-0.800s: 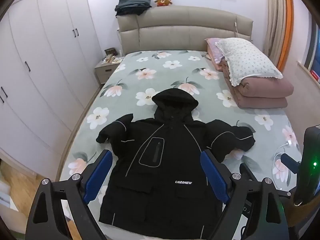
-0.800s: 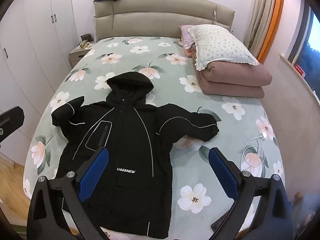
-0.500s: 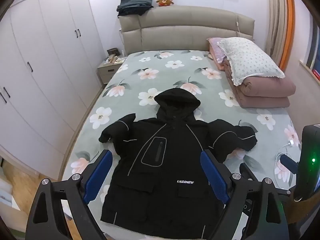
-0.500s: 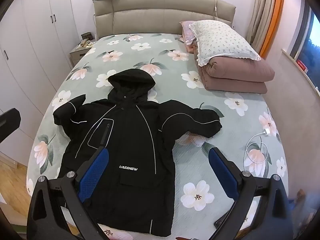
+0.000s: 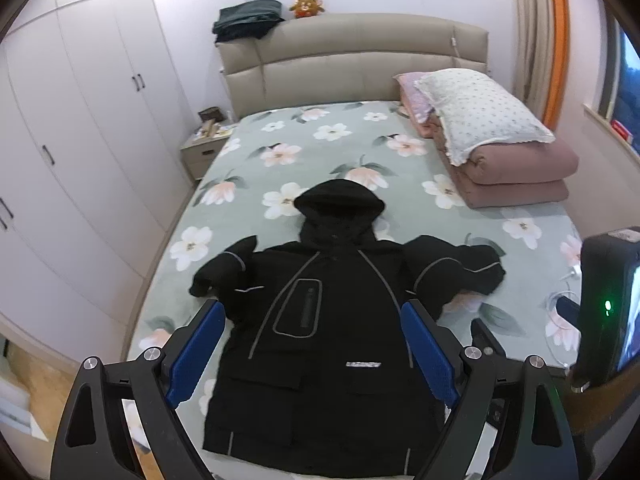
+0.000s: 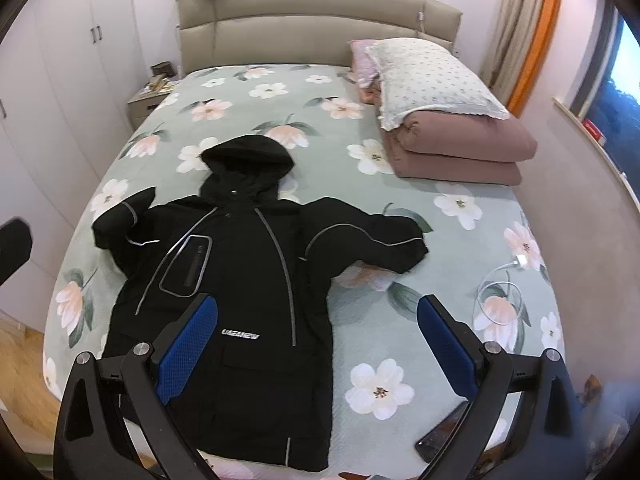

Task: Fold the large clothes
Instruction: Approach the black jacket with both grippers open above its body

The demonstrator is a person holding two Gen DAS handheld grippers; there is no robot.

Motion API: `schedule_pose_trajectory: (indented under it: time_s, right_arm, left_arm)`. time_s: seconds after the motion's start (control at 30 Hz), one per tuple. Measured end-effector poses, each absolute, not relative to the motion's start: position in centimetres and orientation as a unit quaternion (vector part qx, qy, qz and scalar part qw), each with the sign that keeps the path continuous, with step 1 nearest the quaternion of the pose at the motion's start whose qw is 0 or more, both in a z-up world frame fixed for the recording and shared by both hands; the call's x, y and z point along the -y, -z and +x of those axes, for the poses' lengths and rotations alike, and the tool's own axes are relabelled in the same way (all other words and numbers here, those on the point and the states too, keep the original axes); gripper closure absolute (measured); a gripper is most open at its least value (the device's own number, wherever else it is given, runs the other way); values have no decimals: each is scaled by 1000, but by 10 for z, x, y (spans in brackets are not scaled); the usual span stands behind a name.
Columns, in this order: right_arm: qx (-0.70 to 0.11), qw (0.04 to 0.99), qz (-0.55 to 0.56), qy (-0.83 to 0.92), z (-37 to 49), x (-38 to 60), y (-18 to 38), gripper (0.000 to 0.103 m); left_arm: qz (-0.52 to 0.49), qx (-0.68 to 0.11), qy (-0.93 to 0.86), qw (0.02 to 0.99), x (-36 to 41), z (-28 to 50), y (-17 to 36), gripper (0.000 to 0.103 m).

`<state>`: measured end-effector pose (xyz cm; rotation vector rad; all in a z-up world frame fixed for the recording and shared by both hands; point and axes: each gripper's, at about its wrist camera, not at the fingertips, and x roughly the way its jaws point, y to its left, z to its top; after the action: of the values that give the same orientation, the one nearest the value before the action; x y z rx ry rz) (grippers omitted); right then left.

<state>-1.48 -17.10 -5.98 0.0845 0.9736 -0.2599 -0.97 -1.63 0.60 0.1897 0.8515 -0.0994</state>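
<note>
**Jacket lying flat, both grippers hovering**

Both views are shifting slightly across the bed (image 5: 256, 148), where the black hooded jacket (image 6: 240, 280) is lying spread flat. Left gripper (image 5: 312, 344) and right gripper (image 6: 316, 340) are hovering above, jaws released, grasping nothing.

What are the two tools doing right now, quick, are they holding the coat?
Left tool: open, holding nothing, above the black coat.
Right tool: open, holding nothing, above the coat's edge and the bed.
</note>
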Motion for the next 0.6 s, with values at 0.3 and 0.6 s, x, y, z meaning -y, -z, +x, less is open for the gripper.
schedule_pose_trajectory:
  time_s: [0.3, 0.6]
  right_arm:
    - [-483, 862, 75, 135, -19, 184, 71, 2]
    - [-494, 857, 76, 127, -18, 164, 75, 2]
  left_arm:
    - [108, -418, 75, 899, 27, -9, -8, 13]
    - [111, -425, 82, 895, 21, -5, -5, 13]
